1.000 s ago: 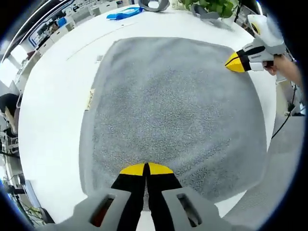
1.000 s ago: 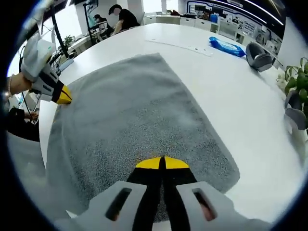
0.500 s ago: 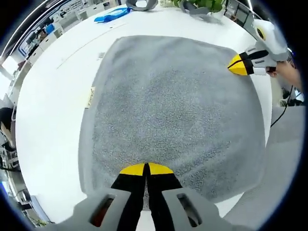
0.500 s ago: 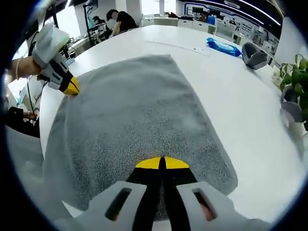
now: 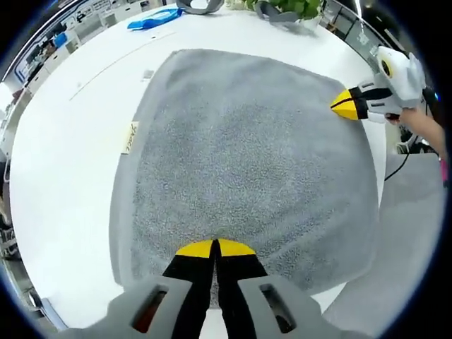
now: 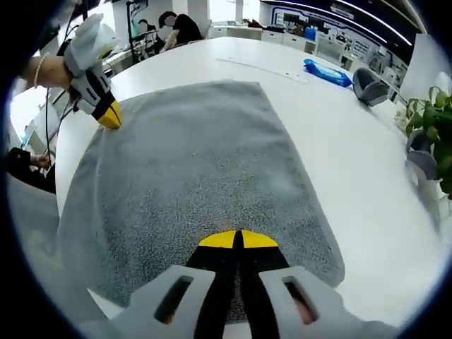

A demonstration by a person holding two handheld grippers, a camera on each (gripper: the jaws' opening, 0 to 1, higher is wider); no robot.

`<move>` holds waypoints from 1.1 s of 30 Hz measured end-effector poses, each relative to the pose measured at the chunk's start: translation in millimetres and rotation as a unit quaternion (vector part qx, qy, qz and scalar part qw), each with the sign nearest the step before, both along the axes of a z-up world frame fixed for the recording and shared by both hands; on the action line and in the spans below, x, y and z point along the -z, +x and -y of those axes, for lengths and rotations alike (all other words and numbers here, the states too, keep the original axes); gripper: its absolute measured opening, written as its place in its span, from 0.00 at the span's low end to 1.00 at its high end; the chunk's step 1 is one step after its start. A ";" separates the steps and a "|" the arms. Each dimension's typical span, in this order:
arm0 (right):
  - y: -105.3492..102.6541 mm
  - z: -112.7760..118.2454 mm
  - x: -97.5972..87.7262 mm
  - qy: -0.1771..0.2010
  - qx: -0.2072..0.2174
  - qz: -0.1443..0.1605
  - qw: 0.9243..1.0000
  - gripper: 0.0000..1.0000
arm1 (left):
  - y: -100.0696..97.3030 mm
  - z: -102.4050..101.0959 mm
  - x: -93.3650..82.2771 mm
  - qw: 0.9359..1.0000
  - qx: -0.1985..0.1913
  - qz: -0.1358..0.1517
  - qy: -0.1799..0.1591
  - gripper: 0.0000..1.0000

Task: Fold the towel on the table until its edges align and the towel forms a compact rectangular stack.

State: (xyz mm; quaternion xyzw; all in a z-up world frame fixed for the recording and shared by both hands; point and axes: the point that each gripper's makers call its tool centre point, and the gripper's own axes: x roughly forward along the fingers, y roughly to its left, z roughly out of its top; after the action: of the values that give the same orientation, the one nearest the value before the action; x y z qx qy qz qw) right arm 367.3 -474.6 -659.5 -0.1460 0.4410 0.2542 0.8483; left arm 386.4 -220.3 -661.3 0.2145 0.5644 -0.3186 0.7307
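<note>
Two near corners of the grey towel (image 5: 247, 155) are pinched: left gripper (image 5: 215, 248) and right gripper (image 6: 238, 239) each have jaws closed on the terry edge. The towel lies flat on the white table (image 5: 63, 148), spreading away from both jaws towards its free far edge. Judgement: the fold goes forward along that axis. Pile is looped, limp, thick; corners are rounded; a small label (image 5: 131, 137) sits on one side hem.
</note>
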 end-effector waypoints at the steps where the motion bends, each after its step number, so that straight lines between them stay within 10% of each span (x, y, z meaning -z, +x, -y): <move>1: -0.6 0.0 0.0 0.002 0.002 0.000 1.000 0.00 | 0.3 0.2 0.0 1.000 0.001 0.000 0.001 0.01; 12: -20.9 -0.8 0.3 0.021 0.026 -0.008 0.999 0.00 | 22.0 6.6 -1.3 0.998 0.024 0.047 0.018 0.01; 33: -36.6 -5.0 1.2 0.029 0.027 -0.015 0.999 0.00 | 41.8 14.6 -0.3 0.999 0.026 0.044 0.011 0.01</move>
State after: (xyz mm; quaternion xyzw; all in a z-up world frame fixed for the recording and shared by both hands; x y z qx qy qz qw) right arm 330.7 -469.7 -660.7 -0.1059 0.4499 0.2462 0.8519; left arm 428.3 -234.9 -660.9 0.2515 0.5295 -0.3215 0.7437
